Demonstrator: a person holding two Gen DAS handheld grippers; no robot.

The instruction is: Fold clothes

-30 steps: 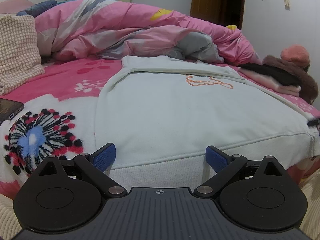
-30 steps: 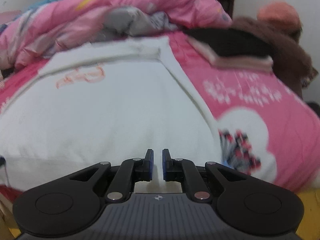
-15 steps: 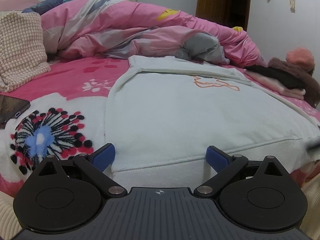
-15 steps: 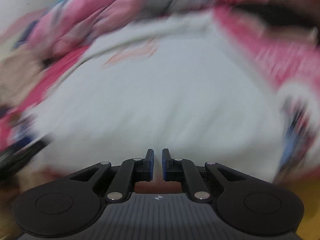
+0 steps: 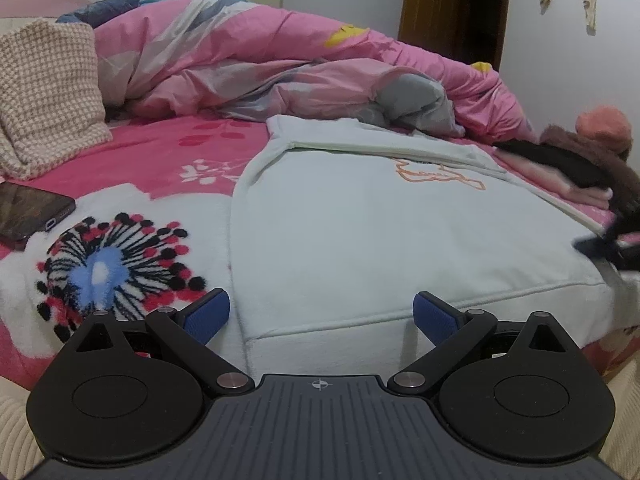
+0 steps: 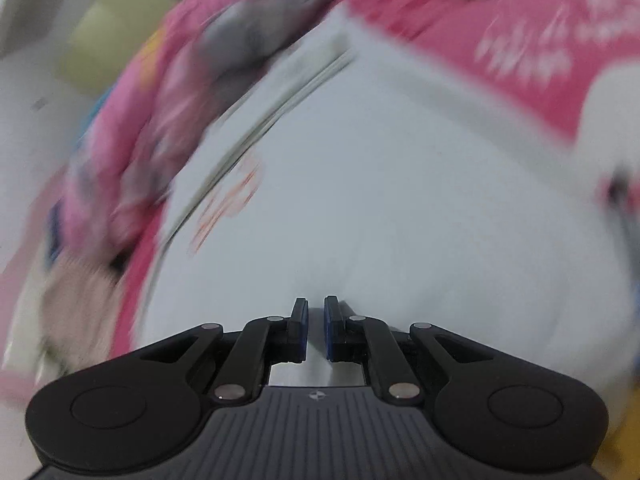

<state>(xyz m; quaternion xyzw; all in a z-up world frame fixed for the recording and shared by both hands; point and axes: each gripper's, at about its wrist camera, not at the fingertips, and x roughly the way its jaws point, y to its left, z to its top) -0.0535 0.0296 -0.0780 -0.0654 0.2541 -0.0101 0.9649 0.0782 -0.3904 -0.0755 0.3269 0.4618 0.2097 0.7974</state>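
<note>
A: Where was the garment?

B: The white sweatshirt (image 5: 360, 240) lay flat on the pink bedspread (image 5: 168, 160), hem toward me, orange outline print (image 5: 436, 174) near the chest; its top part was folded across; the crumpled pink duvet (image 5: 260, 64) sat behind it.

A: Your left tool?

B: My left gripper (image 5: 321, 316) was wide, blue pads (image 5: 208, 314) apart, nothing between them but the hem edge below; whether the pads touched the cloth I couldn't tell.

A: Right one?

B: My right gripper (image 6: 316, 328) was nearly closed, just a narrow slit between the pads; it hung low over the sweatshirt (image 6: 400, 200); I couldn't tell whether any fabric sat in the slit; that view was heavily blurred and tilted. In the left view it showed as a dark smear (image 5: 612, 240) at the sweatshirt's right edge.

A: Anything else?

B: Phone (image 5: 28, 212) on the bedspread at far left; houndstooth pillow (image 5: 44, 92) beyond it; dark and pink folded clothes (image 5: 568, 172) at right, a brown furry item (image 5: 600, 160) and an orange hat (image 5: 604, 124) by them.
</note>
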